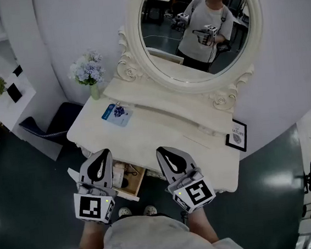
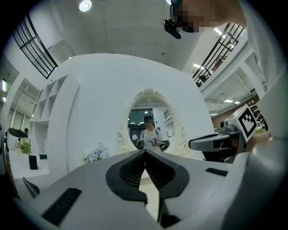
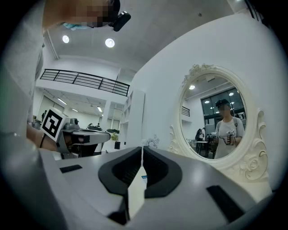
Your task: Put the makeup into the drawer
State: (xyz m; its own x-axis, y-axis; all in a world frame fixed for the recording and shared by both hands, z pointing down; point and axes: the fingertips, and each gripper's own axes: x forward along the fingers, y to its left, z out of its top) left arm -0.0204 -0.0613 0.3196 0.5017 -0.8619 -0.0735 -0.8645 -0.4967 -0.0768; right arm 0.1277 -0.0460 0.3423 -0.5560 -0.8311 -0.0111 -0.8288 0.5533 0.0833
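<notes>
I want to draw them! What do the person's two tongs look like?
The left tongs and right tongs are light grey with black ribbed pads, pointed like beaks. Each carries a white cube with black square markers. The person wears a grey top.

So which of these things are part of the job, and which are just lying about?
Part of the job: blue makeup packet, open drawer, left gripper and right gripper, both shut and empty.
Just lying about: flowers, mirror, framed picture, chair.
</notes>
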